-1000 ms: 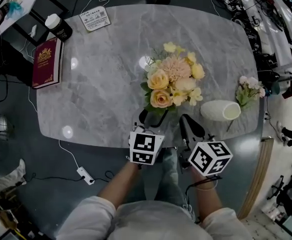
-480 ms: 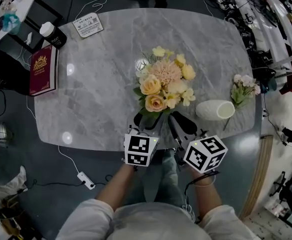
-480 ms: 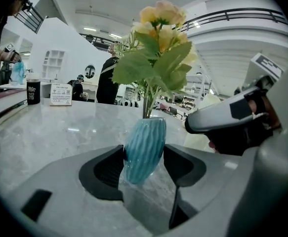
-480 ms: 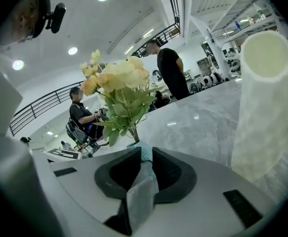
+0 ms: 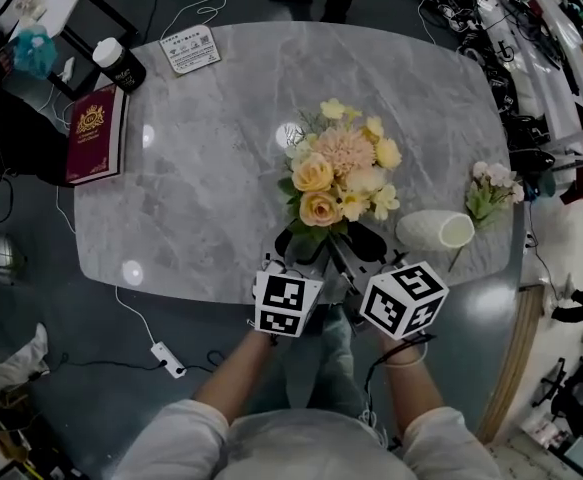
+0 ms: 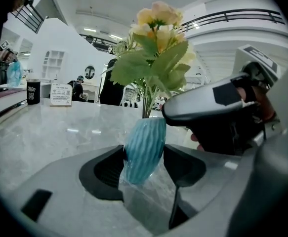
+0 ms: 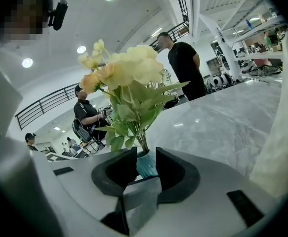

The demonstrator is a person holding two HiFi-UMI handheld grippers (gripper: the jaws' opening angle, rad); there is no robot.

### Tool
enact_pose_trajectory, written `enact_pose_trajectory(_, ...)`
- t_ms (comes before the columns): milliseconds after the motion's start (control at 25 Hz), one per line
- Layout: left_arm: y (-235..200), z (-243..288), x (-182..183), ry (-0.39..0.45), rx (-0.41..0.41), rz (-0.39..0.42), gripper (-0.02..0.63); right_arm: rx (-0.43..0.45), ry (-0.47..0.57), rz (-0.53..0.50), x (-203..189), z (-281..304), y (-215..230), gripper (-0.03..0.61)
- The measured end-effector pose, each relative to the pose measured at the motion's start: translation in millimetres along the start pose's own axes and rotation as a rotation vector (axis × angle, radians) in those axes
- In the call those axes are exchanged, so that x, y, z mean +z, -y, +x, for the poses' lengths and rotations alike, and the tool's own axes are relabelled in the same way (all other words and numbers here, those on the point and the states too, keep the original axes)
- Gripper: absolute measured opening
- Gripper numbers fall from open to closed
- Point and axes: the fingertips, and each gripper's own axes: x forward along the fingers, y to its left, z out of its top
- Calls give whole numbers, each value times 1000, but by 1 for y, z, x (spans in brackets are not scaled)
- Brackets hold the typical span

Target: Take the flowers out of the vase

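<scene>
Clamps the vase (image 6: 144, 149) by its ribbed body in the left gripper (image 6: 144, 157); pinches its neck in the right gripper (image 7: 146, 163), drawn inward since a second ago. Leaves the flowers (image 5: 341, 163) seated inside, near the table (image 5: 201, 168) front edge.

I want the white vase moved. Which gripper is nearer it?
Right. Both are at the blue vase; the right gripper is on the side toward the white vase, the left gripper on the far side.
</scene>
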Motion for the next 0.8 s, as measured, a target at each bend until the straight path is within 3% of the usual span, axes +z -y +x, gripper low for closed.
enact_pose_trajectory(800,1,-1,-2,-7,-5,38,255,50,11,-51,12,31,-8,102)
